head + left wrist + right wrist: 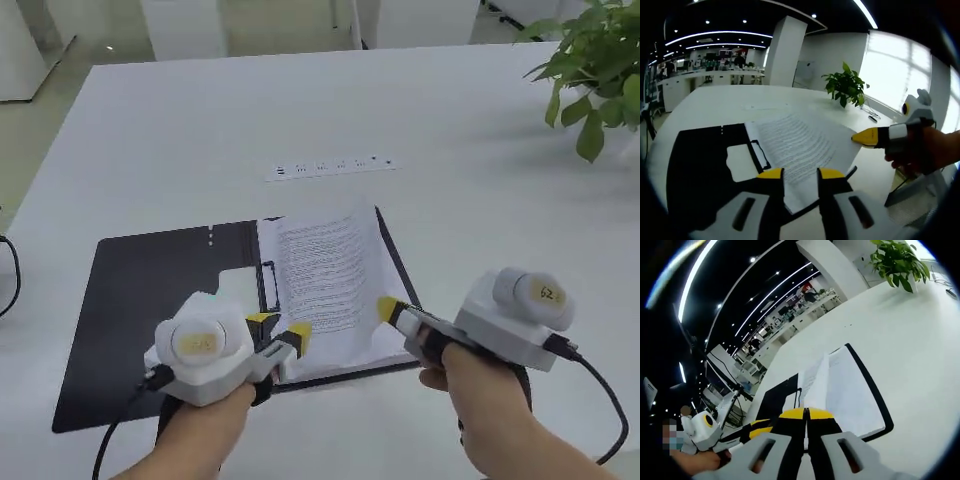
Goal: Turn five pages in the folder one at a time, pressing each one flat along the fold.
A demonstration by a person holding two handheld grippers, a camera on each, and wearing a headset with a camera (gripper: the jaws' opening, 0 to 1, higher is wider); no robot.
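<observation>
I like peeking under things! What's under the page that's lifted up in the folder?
Under the lifted page lies another white sheet in the black folder. Sheets below that one are covered, so I cannot see them.

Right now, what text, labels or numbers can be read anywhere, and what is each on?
"62": yellow label on the right gripper.
The yellow sticker on the left gripper: blurred.
Print on the page: too small to read.
Marks on the strip on the table: too small to read.
</observation>
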